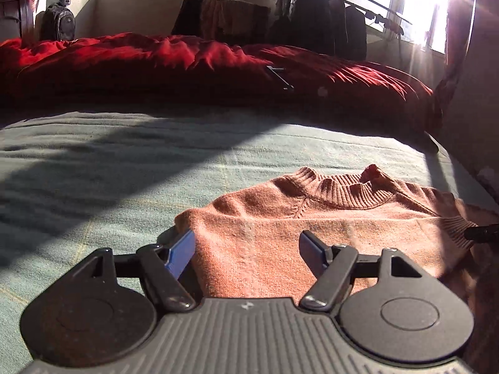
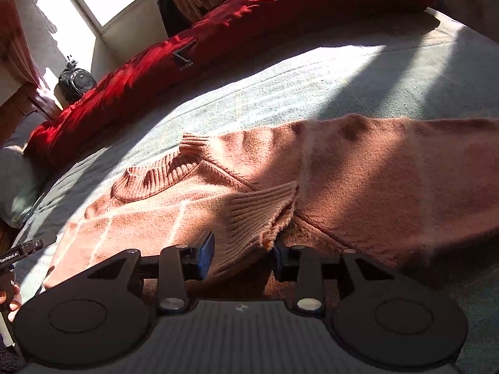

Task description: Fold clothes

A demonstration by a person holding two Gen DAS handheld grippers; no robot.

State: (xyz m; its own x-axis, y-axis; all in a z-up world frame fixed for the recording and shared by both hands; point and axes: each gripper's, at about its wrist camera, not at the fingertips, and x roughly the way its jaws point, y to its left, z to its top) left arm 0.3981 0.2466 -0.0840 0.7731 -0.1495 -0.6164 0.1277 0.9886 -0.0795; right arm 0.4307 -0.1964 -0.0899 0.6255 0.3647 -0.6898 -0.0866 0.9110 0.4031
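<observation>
Orange sweater (image 1: 312, 218) flat on the bed (image 1: 124, 162), left tongs (image 1: 246, 246) spread over its body, right tongs (image 2: 243, 252) spread around the ribbed cuff (image 2: 262, 208), red duvet (image 1: 187, 59) along the far edge

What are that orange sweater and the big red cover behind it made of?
The orange sweater looks like soft knitted wool or a wool-like yarn: ribbed collar and cuff, fuzzy matte surface. The red duvet seems a smooth woven fabric, puffy and creased, with a slight sheen in the sun; its fibre cannot be told.
</observation>
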